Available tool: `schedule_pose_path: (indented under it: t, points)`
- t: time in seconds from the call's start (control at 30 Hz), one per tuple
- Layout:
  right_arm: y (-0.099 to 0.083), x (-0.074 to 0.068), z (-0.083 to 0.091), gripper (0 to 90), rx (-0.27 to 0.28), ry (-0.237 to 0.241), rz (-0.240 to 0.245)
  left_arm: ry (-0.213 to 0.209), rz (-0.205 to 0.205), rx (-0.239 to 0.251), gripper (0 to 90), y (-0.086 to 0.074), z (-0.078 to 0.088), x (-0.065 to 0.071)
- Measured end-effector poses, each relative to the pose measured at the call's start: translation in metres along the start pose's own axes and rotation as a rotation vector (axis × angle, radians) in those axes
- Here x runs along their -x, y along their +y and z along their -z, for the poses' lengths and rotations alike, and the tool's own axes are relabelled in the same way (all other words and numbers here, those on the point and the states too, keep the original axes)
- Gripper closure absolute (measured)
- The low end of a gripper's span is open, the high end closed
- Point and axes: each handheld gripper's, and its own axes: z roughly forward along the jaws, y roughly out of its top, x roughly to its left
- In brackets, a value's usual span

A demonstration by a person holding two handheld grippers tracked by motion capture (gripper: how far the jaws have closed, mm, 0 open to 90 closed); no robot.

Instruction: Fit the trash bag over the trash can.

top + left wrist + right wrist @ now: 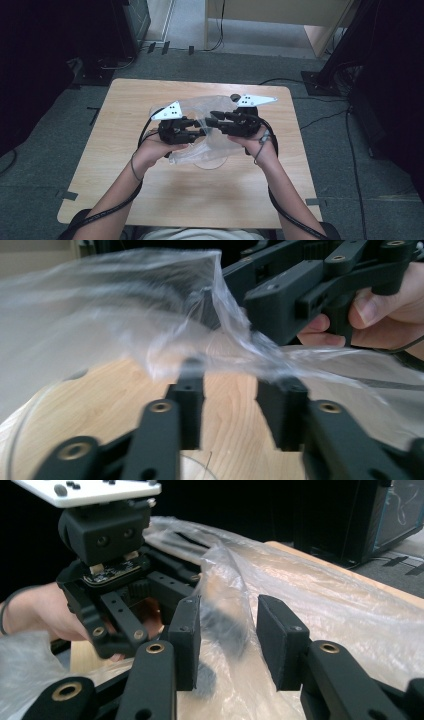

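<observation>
We are handling a clear crumpled plastic bag between both hand-held grippers: left hand-held gripper and right hand-held gripper are standing part-open, film between unclamped jaws; opening is remaining.

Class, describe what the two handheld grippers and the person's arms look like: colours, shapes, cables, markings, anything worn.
Both the left gripper and the right gripper are black, with linked bars and flat rectangular pads. Each carries a pale three-cornered plate with dark dots on top. A thick black cable trails from each. The forearms are bare, with a thin band on the left wrist.
</observation>
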Motion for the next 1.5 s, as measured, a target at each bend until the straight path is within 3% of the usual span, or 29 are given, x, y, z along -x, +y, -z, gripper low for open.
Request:
schedule_pose_path:
  t: [0.13,0.33,0.43,0.5,0.63,0.77,0.8,0.9,0.97,1.0,1.03,1.07,1.23,1.4,1.5]
  points:
    - [-0.001,0.008,0.007,56.2,0.014,-0.006,-0.017,0.017,0.012,0.016,77.9,0.001,0.003,-0.002]
    - [-0.007,0.024,0.018,37.1,-0.045,0.011,0.045,0.021,0.011,0.010,79.4,0.000,0.004,-0.003]
    - [-0.011,0.030,0.024,33.5,-0.039,0.022,0.077,0.021,0.025,0.010,78.5,-0.001,0.003,-0.004]
    - [-0.017,0.033,0.022,33.6,-0.053,0.044,0.074,0.019,0.029,0.005,78.1,-0.002,0.001,-0.004]
    - [-0.030,0.039,0.008,50.7,-0.158,-0.034,0.114,0.026,0.025,-0.004,75.9,-0.003,0.001,-0.005]
    - [-0.034,0.039,0.005,85.3,-0.199,-0.102,0.137,0.038,0.029,-0.003,74.3,-0.004,0.003,-0.007]
    - [-0.034,0.038,0.005,90.0,-0.206,-0.117,0.144,0.038,0.032,-0.003,74.3,-0.004,0.003,-0.008]
    - [-0.034,0.039,0.004,90.0,-0.200,-0.131,0.117,0.037,0.035,-0.005,73.5,-0.005,0.003,-0.008]
    - [-0.034,0.039,0.005,90.0,-0.194,-0.129,0.123,0.040,0.032,-0.008,72.9,-0.005,0.003,-0.008]
    - [-0.034,0.039,0.006,88.2,-0.192,-0.131,0.134,0.042,0.033,-0.009,72.6,-0.006,0.003,-0.009]
    - [-0.034,0.039,0.006,74.4,-0.176,-0.135,0.155,0.042,0.036,-0.009,72.5,-0.006,0.003,-0.009]
    - [-0.034,0.038,0.007,68.2,-0.164,-0.150,0.171,0.044,0.040,-0.008,72.5,-0.006,0.003,-0.009]
    - [-0.032,0.039,0.008,48.3,-0.095,-0.273,0.222,0.044,0.042,-0.014,72.2,-0.007,0.003,-0.010]
    - [-0.037,0.046,0.006,46.2,-0.106,-0.326,0.185,0.042,0.045,-0.017,71.7,-0.009,0.002,-0.011]
    - [-0.039,0.050,0.005,48.1,-0.130,-0.325,0.154,0.044,0.050,-0.016,71.5,-0.009,0.002,-0.011]
